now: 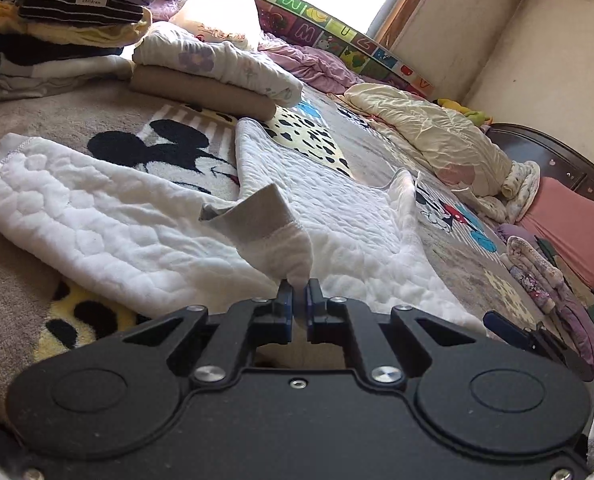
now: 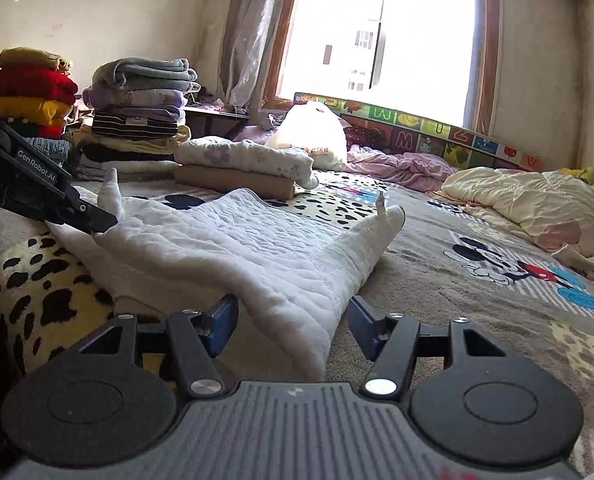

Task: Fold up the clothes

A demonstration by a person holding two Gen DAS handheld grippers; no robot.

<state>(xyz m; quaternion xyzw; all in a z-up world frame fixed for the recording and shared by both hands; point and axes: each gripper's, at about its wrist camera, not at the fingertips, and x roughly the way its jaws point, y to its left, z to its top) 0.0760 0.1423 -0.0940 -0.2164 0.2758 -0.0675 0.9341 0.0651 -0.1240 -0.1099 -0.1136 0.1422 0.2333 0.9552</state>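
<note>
Blanket (image 2: pixel 477 292) first, since it carries everything: a grey plush spread with cartoon mice and yellow spotted patches, and we place the rest against it. On its far edge stands a tall stack of folded clothes (image 2: pixel 137 120), with a smaller folded pile (image 2: pixel 241 168) of a tan piece under a flowered white one just in front. A crumpled cream quilt (image 2: pixel 537 208) lies on the blanket's window side, well apart from our work.

Across the blanket's near middle lies the white quilted garment (image 1: pixel 97 216), the piece we judge to be in hand. It is padded, stitched in a pebbled pattern, with a flat sewn hem. We expect it to be light, soft and a little springy, so it should crease bluntly and may bulge back open unless pressed flat. It does not look slippery, and the plush under it should grip. Hems and corners are the sensible holds, since the padding is thinnest there.

Our left gripper (image 1: pixel 299 284) has its jaws nearly together, pinching a raised peak of the white fabric beside a grey lining. Our right gripper (image 2: pixel 293 320) stands wide apart and holds nothing, its blue pads (image 2: pixel 225 320) straddling the garment's near hem.
</note>
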